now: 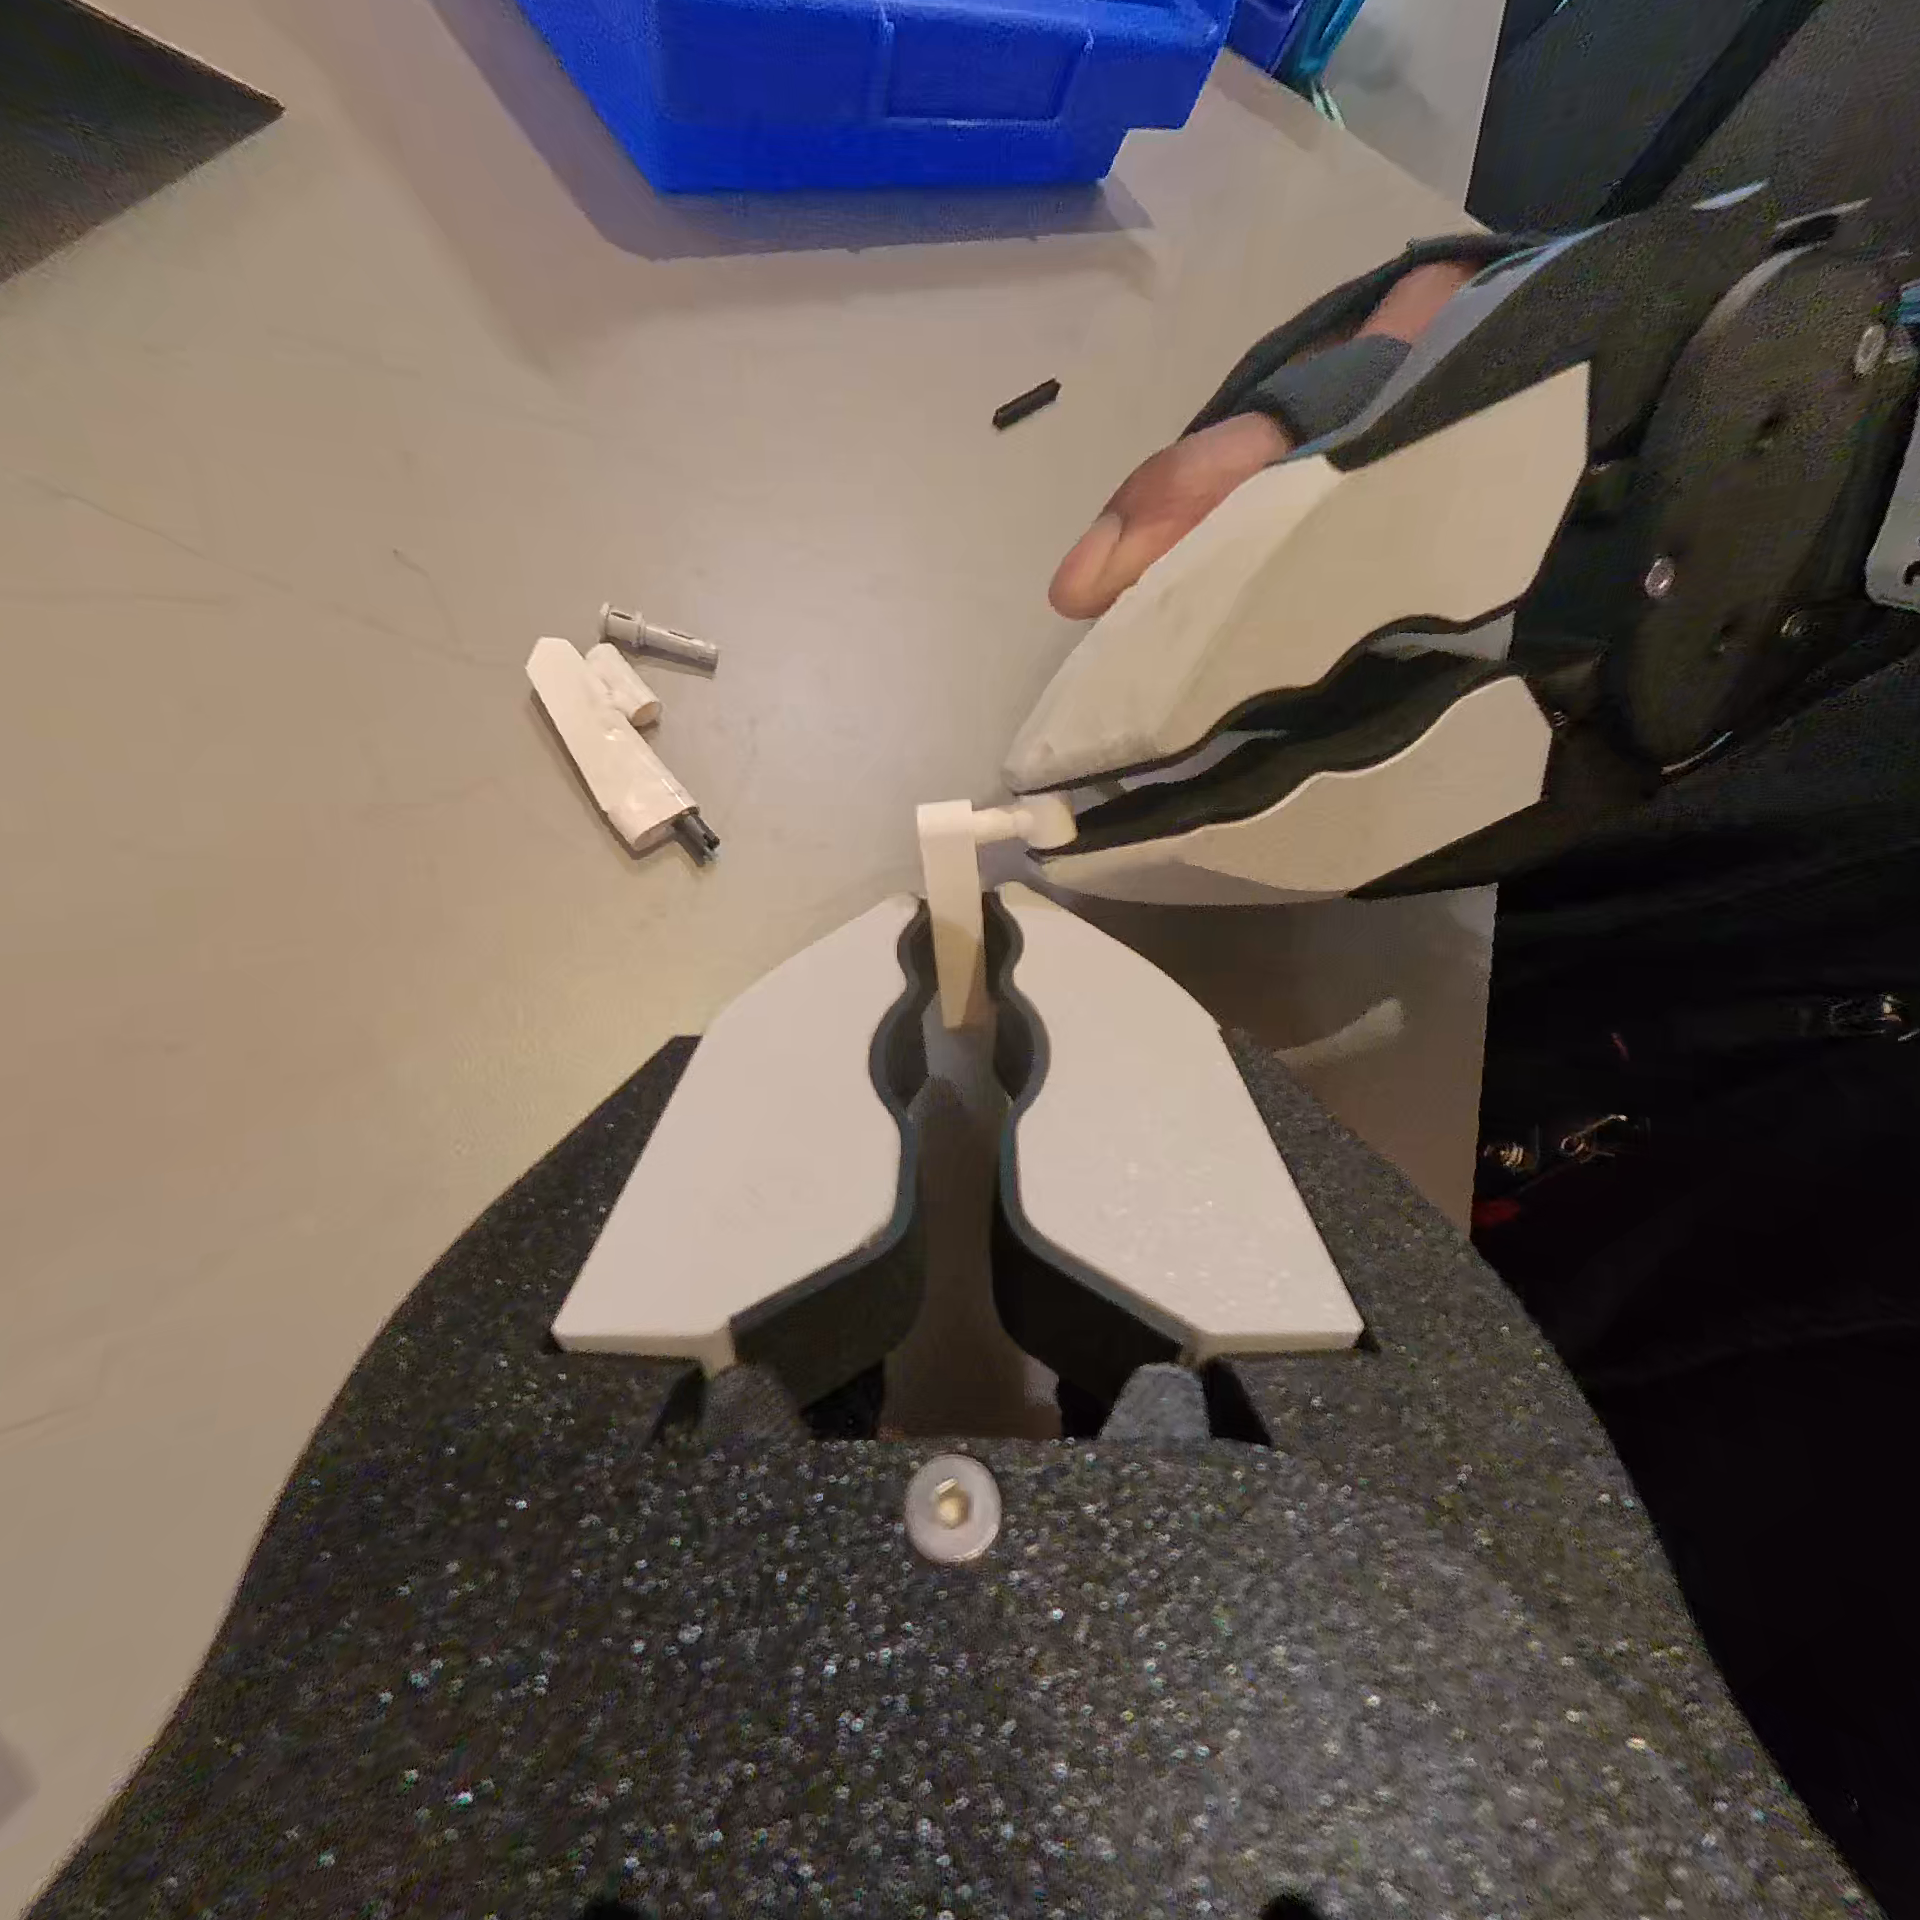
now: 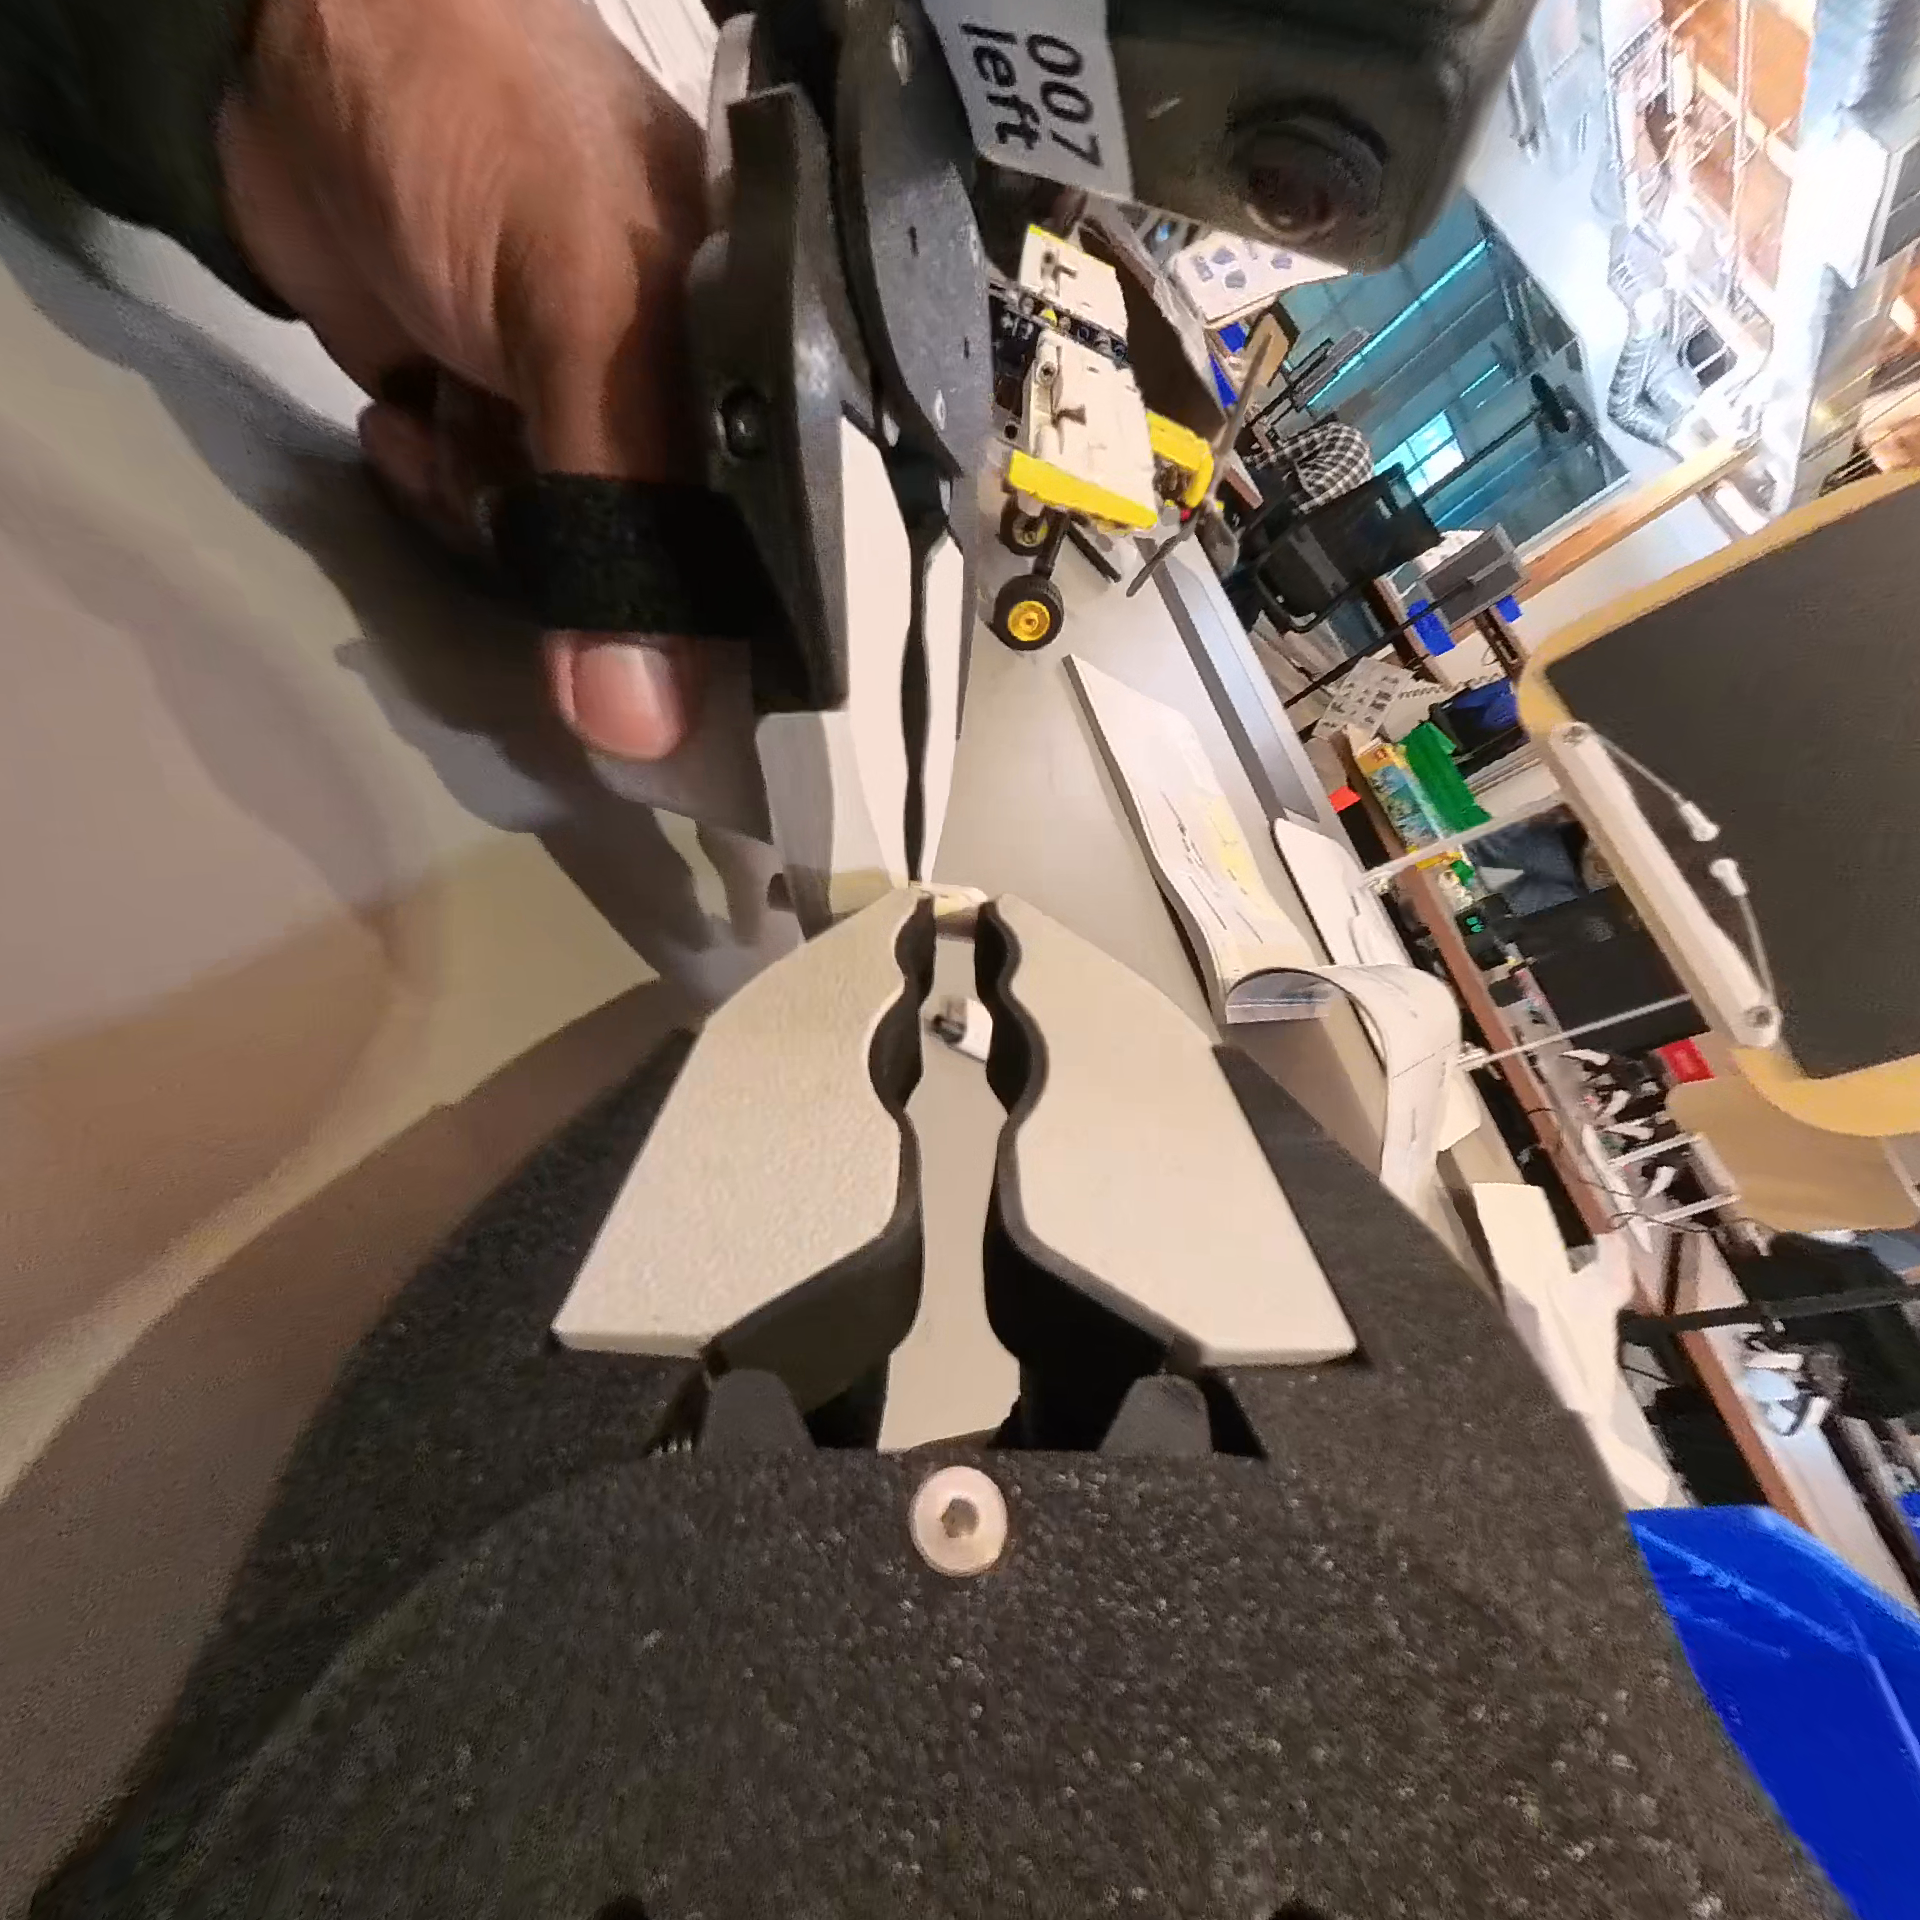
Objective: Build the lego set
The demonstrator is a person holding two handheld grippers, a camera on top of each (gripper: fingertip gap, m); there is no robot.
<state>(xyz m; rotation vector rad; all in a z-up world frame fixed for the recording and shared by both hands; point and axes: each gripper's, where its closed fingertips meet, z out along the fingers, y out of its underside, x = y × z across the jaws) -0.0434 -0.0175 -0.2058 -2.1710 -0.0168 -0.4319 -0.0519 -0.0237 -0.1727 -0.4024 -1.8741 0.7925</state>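
The left gripper [image 1: 961, 914] squeezes a white bar [image 1: 954, 914], the right gripper [image 1: 1044, 826] pinches its white peg [image 1: 1023, 826], near a blue bin [image 1: 873, 94].

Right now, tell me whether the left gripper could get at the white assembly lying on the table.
Probably not yet: the left gripper is shut on a white beam. The assembly lies unobstructed to its left.

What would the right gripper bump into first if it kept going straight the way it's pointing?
Probably the flat white beam held upright in the left gripper. The right gripper grips a white pin whose far end already meets the beam's top, so almost nothing lies between them.
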